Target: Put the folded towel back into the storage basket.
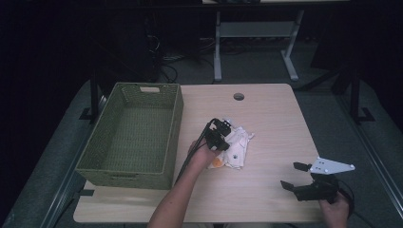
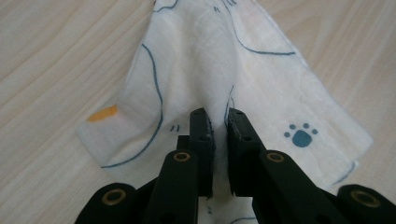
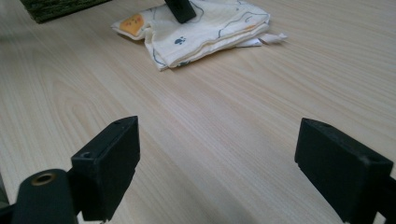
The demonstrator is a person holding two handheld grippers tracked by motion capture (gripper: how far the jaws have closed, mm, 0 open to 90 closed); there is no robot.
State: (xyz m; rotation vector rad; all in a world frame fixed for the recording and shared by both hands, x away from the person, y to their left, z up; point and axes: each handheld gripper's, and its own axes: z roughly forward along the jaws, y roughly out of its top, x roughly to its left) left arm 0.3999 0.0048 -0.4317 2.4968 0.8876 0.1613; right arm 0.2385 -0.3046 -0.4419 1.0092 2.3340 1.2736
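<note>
- A folded white cloth (image 1: pixel 236 147), printed with blue lines, a blue paw mark and an orange patch, is lying on the light wooden table (image 1: pixel 266 114) just to the right of the green woven basket (image 1: pixel 134 135), apart from its wall.
- The left gripper (image 1: pixel 221 137) is pressing down on the cloth's near-left part, on the side facing the basket, with the person's left hand (image 1: pixel 203 154) reaching in from the table's near edge.
- In the left gripper view, the left gripper (image 2: pixel 217 123) is pinching a raised fold of the cloth (image 2: pixel 224 60); its two black jaws are standing nearly together, with only a narrow slot between them and white fabric showing in that slot.
- The cloth is fanning out ahead of the jaws, the orange patch lying to one side and the paw mark to the other.
- The right gripper (image 1: pixel 291 176) is sitting low over bare table well to the right of the basket and well apart from the cloth, near the table's front right corner, held by the right hand (image 1: pixel 335 209).
- In the right gripper view, the right gripper (image 3: pixel 217 158) is standing wide open and gripping nothing, with bare wood between its jaws and the cloth (image 3: pixel 205 28) lying farther off.
</note>
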